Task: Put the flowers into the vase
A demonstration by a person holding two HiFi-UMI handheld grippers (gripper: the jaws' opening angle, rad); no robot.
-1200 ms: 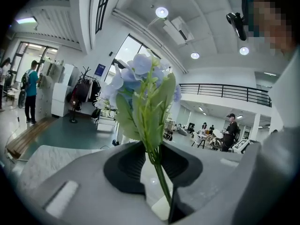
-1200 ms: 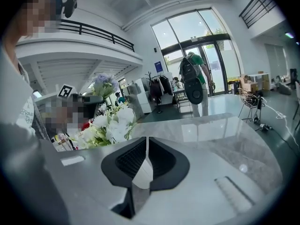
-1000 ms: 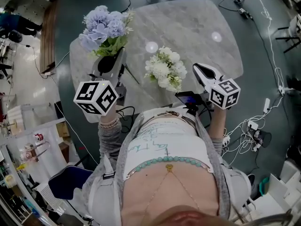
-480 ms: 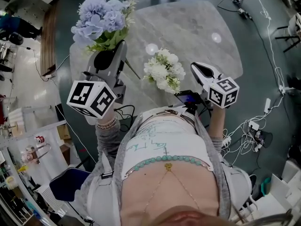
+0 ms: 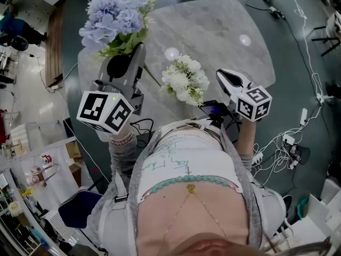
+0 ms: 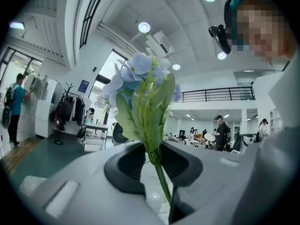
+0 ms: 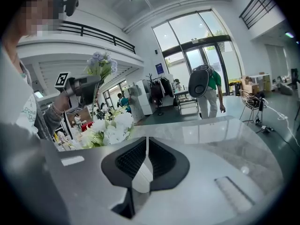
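Left of the white bunch [image 5: 186, 79], the left gripper [image 5: 139, 49] is holding one blue flower spray [image 5: 112, 17] up above the table [image 5: 213, 31], its jaws pinching tight on the thin green stem [image 6: 161, 182] just below the leaves. The spray is looking light and top-heavy, with soft petals that would crush easily and a smooth stem that may be slippery, so the bare stem low down is the place to hold it. The single white bunch is standing on the table nearest the person. I cannot see a vase under it. Right of the white bunch, the right gripper [image 5: 222, 76] is hovering with its jaws together and nothing between them. In all there are two flower clusters and two grippers.
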